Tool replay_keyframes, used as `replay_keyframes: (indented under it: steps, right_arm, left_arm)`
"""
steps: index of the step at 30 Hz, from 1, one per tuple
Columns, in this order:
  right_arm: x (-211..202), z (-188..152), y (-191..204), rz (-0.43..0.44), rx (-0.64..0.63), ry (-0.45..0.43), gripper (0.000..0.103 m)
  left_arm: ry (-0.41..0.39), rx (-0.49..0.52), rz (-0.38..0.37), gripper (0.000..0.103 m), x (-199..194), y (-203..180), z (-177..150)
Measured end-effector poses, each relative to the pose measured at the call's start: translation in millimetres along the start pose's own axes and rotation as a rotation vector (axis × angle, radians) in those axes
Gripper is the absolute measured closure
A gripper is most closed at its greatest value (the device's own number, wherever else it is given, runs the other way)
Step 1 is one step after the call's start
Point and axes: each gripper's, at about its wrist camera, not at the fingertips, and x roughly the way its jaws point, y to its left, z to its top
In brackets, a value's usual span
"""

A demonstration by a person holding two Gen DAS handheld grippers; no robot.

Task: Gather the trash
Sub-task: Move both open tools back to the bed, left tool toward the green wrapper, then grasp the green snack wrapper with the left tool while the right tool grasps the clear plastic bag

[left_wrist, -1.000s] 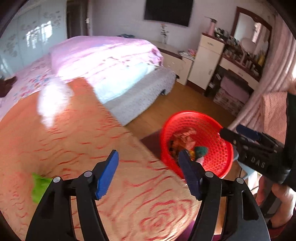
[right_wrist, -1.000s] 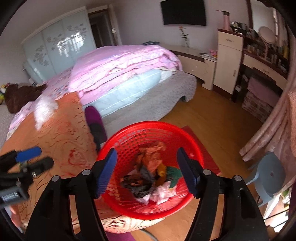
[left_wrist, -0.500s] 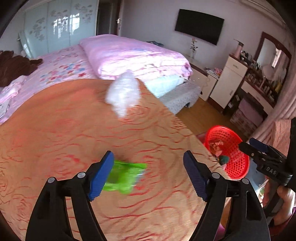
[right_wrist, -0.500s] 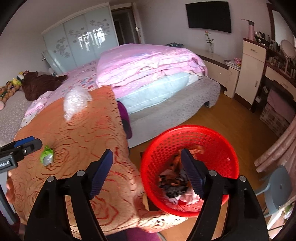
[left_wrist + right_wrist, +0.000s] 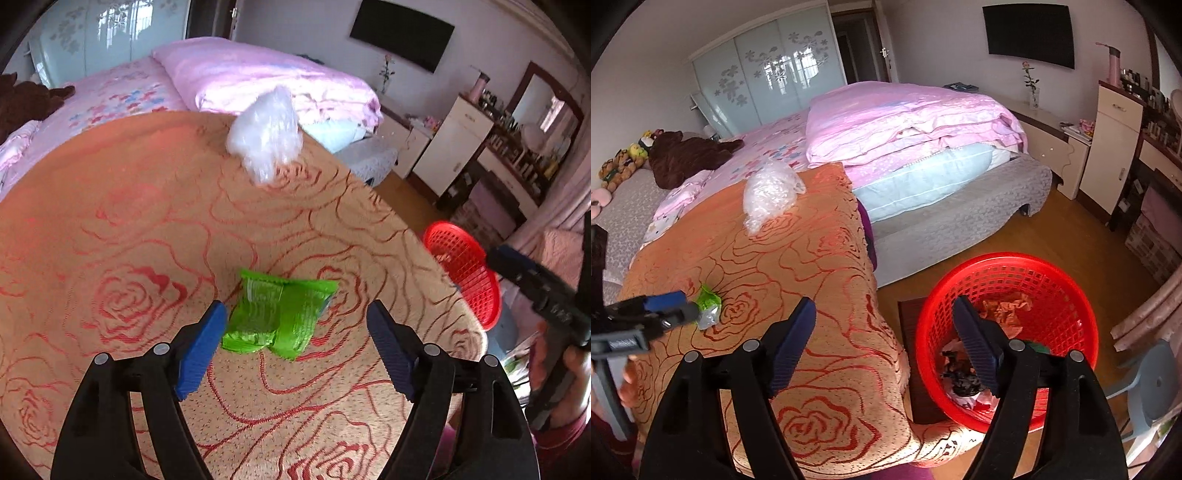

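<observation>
Jaws of the left gripper stand wide apart around the green wrapper, which lies crumpled on the rose-patterned cloth of the bench; the spread looks chosen to take the wrapper's full width, though no pad touches it yet. Farther off, near the bench's far edge, sits a clear plastic bag, likely the next pickup. Down to the right on the floor stands the red basket, already holding scraps. Above it the right gripper hovers with jaws apart and empty, probably because it has nothing to carry.
</observation>
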Motion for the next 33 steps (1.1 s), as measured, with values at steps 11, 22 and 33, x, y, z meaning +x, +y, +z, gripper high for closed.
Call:
replay_keyframes:
  steps: [11,22,33]
  right_arm:
    - [19.2,1.5,15.0,0.020,-0.019,0.039,0.029]
    - [34.8,17.3,52.9,0.063,-0.055,0.031,0.029]
    - [70.6,49.7,98.3,0.121,-0.080,0.035,0.029]
  left_arm:
    - [-0.031,-0.006,0.045,0.047,9.0,9.8,-1.7]
    - [-0.076,0.019,0.084,0.061,3.9,10.3,-11.2]
    - [-0.134,-0.077,0.141,0.063,-28.3,42.7,-13.8]
